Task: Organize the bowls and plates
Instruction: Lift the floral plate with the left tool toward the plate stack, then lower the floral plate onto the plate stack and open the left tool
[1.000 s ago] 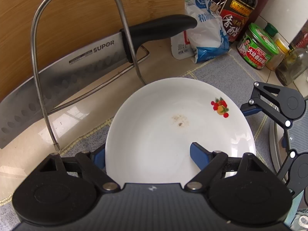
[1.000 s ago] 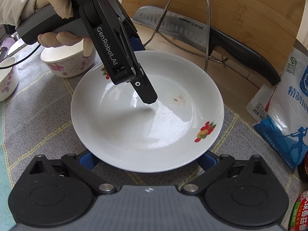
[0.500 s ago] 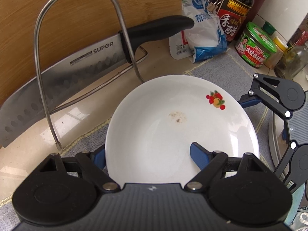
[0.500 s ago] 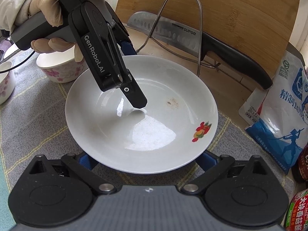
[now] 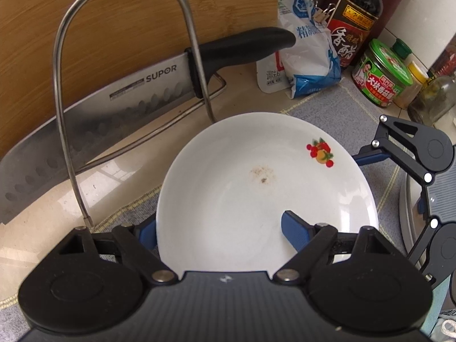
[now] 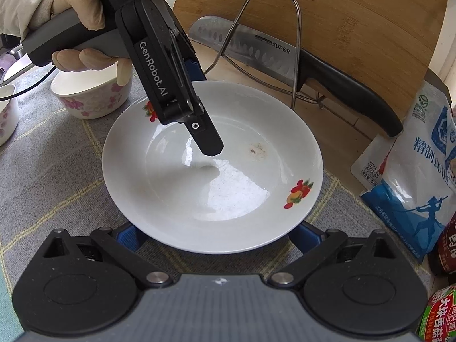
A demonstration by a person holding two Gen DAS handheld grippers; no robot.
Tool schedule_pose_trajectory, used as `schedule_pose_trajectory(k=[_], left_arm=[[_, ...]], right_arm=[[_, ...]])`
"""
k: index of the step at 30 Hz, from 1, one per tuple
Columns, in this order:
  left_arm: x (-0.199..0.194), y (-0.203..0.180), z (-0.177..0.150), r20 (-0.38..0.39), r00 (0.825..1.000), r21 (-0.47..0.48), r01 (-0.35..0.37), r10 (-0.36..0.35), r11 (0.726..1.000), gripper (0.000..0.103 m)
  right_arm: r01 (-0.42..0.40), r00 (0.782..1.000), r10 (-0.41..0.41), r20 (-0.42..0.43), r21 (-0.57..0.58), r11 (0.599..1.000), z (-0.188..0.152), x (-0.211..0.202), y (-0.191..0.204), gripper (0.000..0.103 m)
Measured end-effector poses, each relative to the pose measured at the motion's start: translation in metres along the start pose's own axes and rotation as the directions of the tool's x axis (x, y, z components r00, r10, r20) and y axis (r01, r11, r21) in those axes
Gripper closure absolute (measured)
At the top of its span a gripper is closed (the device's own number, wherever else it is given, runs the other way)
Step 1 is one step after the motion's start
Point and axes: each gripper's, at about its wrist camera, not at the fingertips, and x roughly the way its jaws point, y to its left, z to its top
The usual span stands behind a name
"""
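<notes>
A white plate (image 5: 265,188) with fruit decals sits over the grey mat; it also shows in the right wrist view (image 6: 216,171). My left gripper (image 5: 219,230) is shut on the plate's near rim, one blue finger (image 5: 295,228) on top inside, the other under the rim. From the right wrist view the left gripper's upper finger (image 6: 205,139) rests in the plate. My right gripper (image 6: 216,235) is open, its blue fingers spread wide below the plate's near edge. A wire plate rack (image 5: 125,28) stands just beyond the plate.
A large knife (image 5: 142,85) leans on a wooden cutting board (image 5: 114,14) behind the rack. Two flowered bowls (image 6: 91,94) stand at the left. A salt bag (image 5: 307,45), vinegar bottle (image 5: 356,14) and green-lidded jar (image 5: 382,77) stand at the right.
The plate, held by my left gripper, has shifted slightly and tilted; the left gripper's view has drawn a little nearer the rack. The right gripper stays open under the plate's edge.
</notes>
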Motion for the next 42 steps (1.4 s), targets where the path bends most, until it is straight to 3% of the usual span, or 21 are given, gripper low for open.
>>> schedule_pose_trajectory(k=[21,42], left_arm=[[-0.026,-0.020,-0.007,0.050,0.999,0.043,-0.007,0.005,0.999,0.017],[-0.061,-0.089,-0.018,0.083,0.996,0.155,0.028,-0.041,0.988,0.017]], right_arm=[[0.031,0.999,-0.031,0.023,-0.009,0.999,-0.003,-0.032,0.009,0.000],[0.119,0.993,-0.121,0.020,0.075,0.990,-0.032,-0.102,0.042,0.000]])
